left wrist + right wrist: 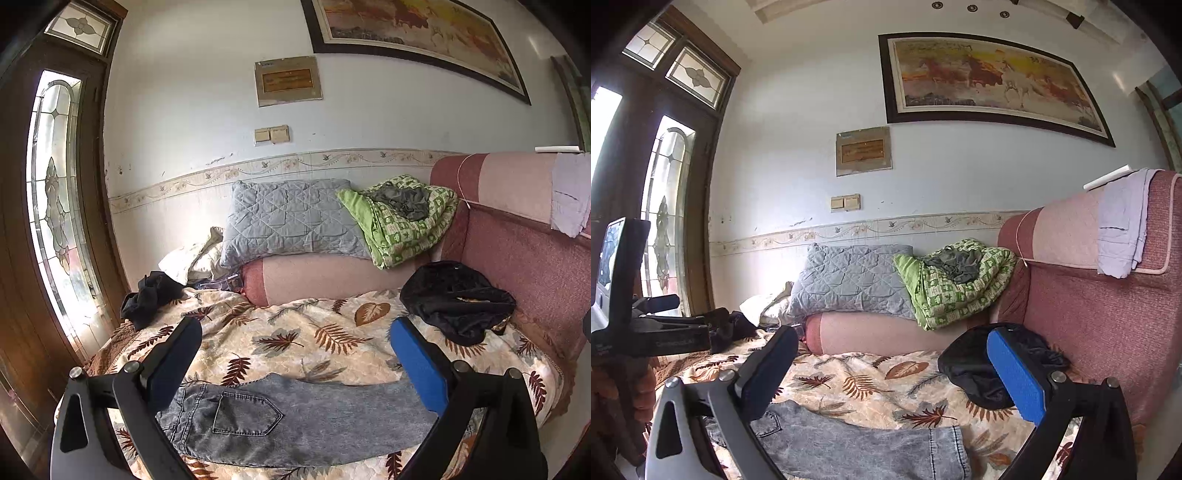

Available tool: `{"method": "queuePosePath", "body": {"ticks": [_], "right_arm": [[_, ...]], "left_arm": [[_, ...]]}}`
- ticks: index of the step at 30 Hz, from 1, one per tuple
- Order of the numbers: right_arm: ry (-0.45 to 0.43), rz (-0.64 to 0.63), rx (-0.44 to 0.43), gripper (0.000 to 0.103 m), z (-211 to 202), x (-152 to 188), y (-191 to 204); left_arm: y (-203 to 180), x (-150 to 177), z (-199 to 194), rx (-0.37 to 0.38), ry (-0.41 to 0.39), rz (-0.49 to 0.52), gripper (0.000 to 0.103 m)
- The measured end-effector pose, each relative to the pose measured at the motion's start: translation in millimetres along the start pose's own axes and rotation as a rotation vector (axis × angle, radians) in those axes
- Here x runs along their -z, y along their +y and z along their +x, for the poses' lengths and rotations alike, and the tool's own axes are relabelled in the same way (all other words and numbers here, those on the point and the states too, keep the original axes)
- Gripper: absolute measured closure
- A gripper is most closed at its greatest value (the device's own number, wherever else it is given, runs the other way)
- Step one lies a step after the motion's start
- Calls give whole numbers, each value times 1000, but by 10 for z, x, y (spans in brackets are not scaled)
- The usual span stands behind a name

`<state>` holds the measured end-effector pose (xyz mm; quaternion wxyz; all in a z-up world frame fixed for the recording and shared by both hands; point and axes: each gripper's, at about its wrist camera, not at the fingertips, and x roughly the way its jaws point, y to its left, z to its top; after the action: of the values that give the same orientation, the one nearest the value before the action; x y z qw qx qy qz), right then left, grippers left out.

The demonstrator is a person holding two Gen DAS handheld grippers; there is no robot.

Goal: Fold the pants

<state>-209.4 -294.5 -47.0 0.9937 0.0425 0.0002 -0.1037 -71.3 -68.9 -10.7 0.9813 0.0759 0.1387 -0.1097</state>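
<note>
Left gripper (295,332): black frame with one black pad and one blue pad; jaws spread wide, holding nothing. It hangs above the garment, apparently so the whole waist end sits in its view before a hold is chosen.

Right gripper (892,349): same build; jaws likewise wide and empty. It is raised over the hem end. The left gripper's black body (653,332) shows at the left edge of this view, so the two tools stand side by side along the garment's length.

Pale grey acid-washed denim pants (280,417): laid flat along the front edge of the seat, back pocket (245,413) uppermost, waist to the left, hem (945,446) to the right. They appear already doubled leg upon leg, though the lower edge is cut off; a judgement only. Spread lengthwise, each end lies beneath one tool, which suits bringing one end over the other.

Cream quilted cover with brown leaf print (314,325): serves as the folding surface; bare between pants and bolster.

Crumpled black garment, right (454,299): well apart from the pants, against the pink sofa back (524,258).

Crumpled black garment, left (151,295): at the far corner, also clear of the work.
</note>
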Motion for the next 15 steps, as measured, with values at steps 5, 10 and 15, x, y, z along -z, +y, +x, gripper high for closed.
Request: {"method": "queuePosePath", "body": {"ticks": [5, 10, 15], "right_arm": [[30, -29, -15, 0, 79, 60, 86], [17, -28, -23, 0, 74, 20, 136], [-6, -40, -26, 0, 14, -52, 199]], "left_arm": [[63, 13, 15, -4, 0, -20, 2], [98, 13, -14, -11, -16, -19, 2], [146, 19, -18, 0, -18, -40, 1]]}}
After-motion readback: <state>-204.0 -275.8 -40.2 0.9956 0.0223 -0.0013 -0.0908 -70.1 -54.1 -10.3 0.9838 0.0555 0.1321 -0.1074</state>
